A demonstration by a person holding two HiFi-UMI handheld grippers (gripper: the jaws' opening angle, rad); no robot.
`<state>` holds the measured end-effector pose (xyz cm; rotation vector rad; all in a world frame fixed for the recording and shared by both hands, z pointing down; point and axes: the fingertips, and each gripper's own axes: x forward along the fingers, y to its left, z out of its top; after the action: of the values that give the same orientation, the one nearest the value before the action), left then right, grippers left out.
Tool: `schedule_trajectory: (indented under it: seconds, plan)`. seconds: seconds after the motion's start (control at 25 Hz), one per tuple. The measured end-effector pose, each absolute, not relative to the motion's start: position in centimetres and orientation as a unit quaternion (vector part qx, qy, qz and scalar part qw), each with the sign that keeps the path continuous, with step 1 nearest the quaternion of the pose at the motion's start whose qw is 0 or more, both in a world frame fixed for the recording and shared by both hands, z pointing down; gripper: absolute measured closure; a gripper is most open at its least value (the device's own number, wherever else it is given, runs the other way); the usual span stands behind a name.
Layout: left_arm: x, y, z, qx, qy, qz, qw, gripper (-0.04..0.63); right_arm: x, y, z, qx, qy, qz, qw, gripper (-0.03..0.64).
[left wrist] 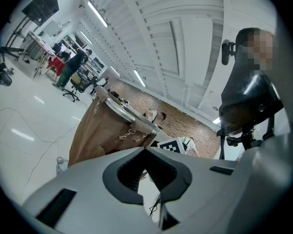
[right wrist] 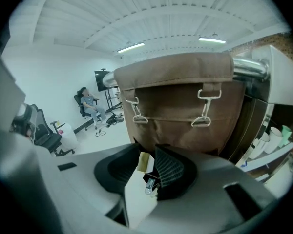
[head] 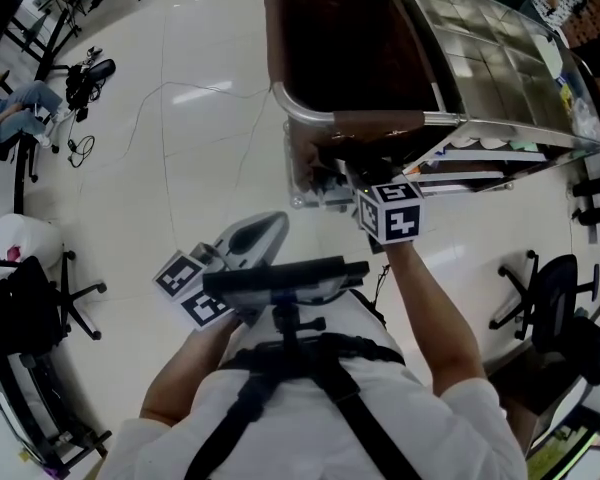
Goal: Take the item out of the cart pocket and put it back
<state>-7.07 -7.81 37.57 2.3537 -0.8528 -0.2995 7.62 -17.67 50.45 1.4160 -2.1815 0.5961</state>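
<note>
A cart carries a brown fabric bag (head: 345,58) on a metal rail. In the right gripper view the bag's side (right wrist: 185,106) fills the space just ahead, with two snap hooks (right wrist: 203,122) hanging on it. My right gripper (right wrist: 150,164) is held against the near end of the bag (head: 352,180). A small pale cream item (right wrist: 144,162) sits between its jaws, which are closed on it. My left gripper (head: 278,220) hangs back near my body, shut and with nothing in it (left wrist: 147,172). The pocket's inside is hidden.
Metal trays (head: 490,48) lie on the cart's right half, with cups and papers on a shelf below (head: 480,158). Office chairs stand at right (head: 540,298) and left (head: 30,298). A cable (head: 180,98) runs over the white floor. A seated person (head: 10,103) is at far left.
</note>
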Motion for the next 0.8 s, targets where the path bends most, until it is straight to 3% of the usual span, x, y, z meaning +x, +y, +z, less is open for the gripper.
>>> schedule_trajectory:
  seconds: [0.8]
  plan:
    - [-6.3,-7.9,37.6,0.892,-0.310,-0.116,0.309,0.603,7.9,-15.0,47.2,0.514,-0.803,0.215,0.211,0.506]
